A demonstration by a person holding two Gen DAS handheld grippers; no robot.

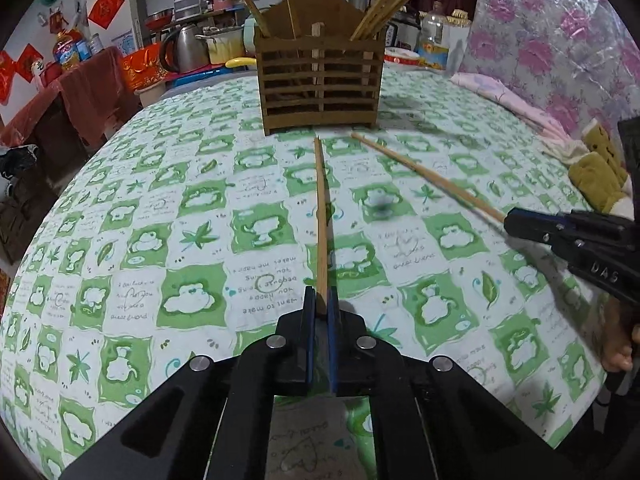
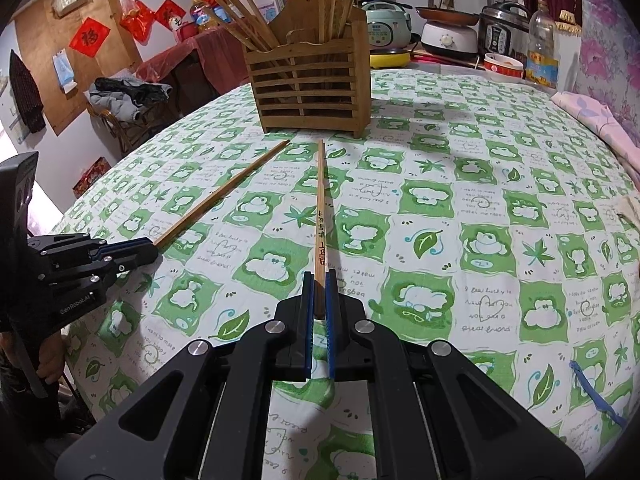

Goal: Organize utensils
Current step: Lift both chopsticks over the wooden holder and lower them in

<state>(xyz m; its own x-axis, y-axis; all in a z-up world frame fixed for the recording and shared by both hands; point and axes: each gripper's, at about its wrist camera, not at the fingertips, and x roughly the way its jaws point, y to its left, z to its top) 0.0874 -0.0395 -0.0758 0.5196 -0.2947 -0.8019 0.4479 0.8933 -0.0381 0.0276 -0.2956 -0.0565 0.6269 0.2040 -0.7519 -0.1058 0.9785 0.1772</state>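
**Two chopsticks, two grippers, one holder ahead**

Two wooden chopsticks are each pinched at the near end by a gripper, both over a round table (image 1: 120, 184) covered in a green-and-white patterned cloth.

In the left wrist view, the left gripper (image 1: 321, 300) sits at 6 o'clock with its blue-lined jaws pressed onto the left chopstick (image 1: 321, 216), which runs straight toward 12 o'clock, its far tip stopping just short of the base of the wooden holder (image 1: 320, 76). At 3 o'clock the right gripper (image 1: 510, 222) comes in from the edge, clamped on the end of the right chopstick (image 1: 424, 174), whose far tip points toward 11 o'clock, near the holder's front right corner.

In the right wrist view, the right gripper (image 2: 319, 296) at 6 o'clock grips its chopstick (image 2: 320, 208), which bears dark printed characters and points at the holder (image 2: 312, 88) at 12 o'clock. The left gripper (image 2: 154, 245) shows at 9 o'clock, closed on its chopstick (image 2: 224, 192), angled toward 1 o'clock.

The slatted holder stands upright and already has several chopsticks (image 2: 248, 20) leaning in its two compartments. Whether the held chopsticks' far tips touch the cloth I cannot tell.
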